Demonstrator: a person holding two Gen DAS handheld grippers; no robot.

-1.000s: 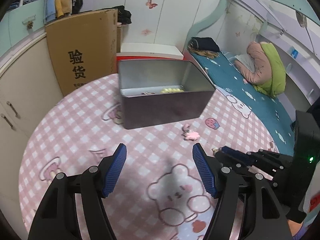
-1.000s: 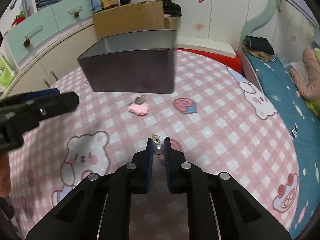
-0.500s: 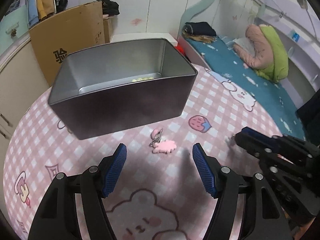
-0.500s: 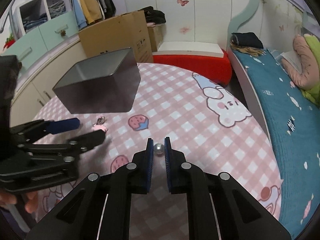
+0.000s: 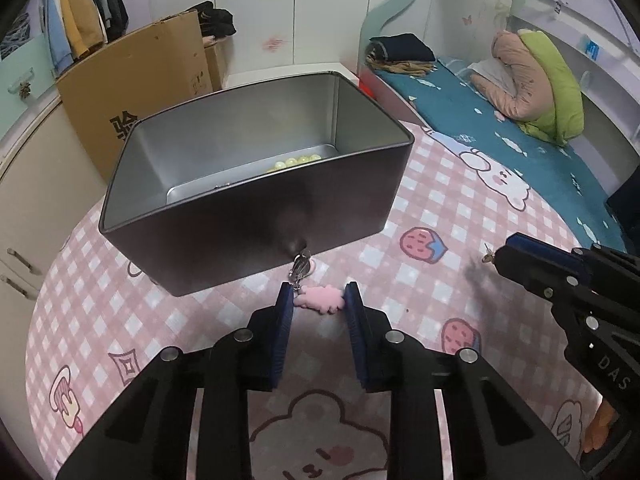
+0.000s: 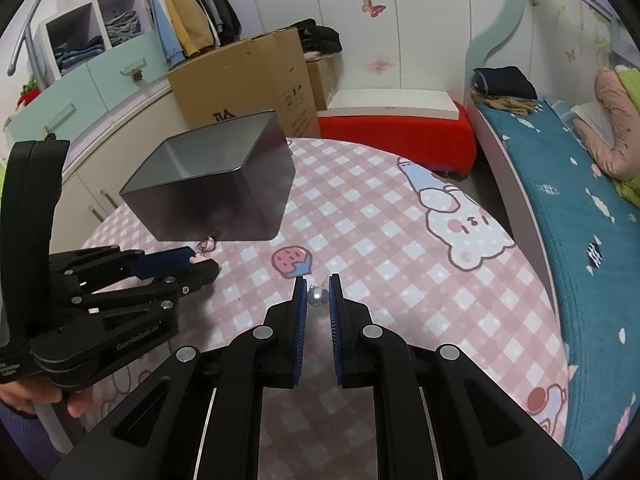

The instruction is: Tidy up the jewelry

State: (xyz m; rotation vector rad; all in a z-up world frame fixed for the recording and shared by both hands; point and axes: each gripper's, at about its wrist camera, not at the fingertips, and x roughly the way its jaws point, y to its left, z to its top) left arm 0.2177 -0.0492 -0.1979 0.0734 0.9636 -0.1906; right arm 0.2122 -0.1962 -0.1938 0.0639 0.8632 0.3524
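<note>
A dark metal tin (image 5: 256,216) stands open on the pink checked tablecloth (image 5: 440,208), with yellow-green beads (image 5: 294,162) inside. A pink cloud-shaped charm with a metal clip (image 5: 320,299) lies just in front of the tin. My left gripper (image 5: 318,300) is closed in on the charm, with its blue pads touching both sides. My right gripper (image 6: 318,294) is shut on a pearl earring (image 6: 317,295) and holds it above the cloth, to the right of the tin (image 6: 208,184). The left gripper also shows in the right wrist view (image 6: 192,262).
A cardboard box (image 5: 136,76) and white cabinets stand behind the tin. A red bench (image 6: 400,128) and a bed with teal sheet (image 6: 580,184) lie to the right. Clothes hang at the back left.
My left gripper has moved forward to the pink charm and closed its fingers around it. My right gripper has lifted and drawn back to the right with the pearl earring.
</note>
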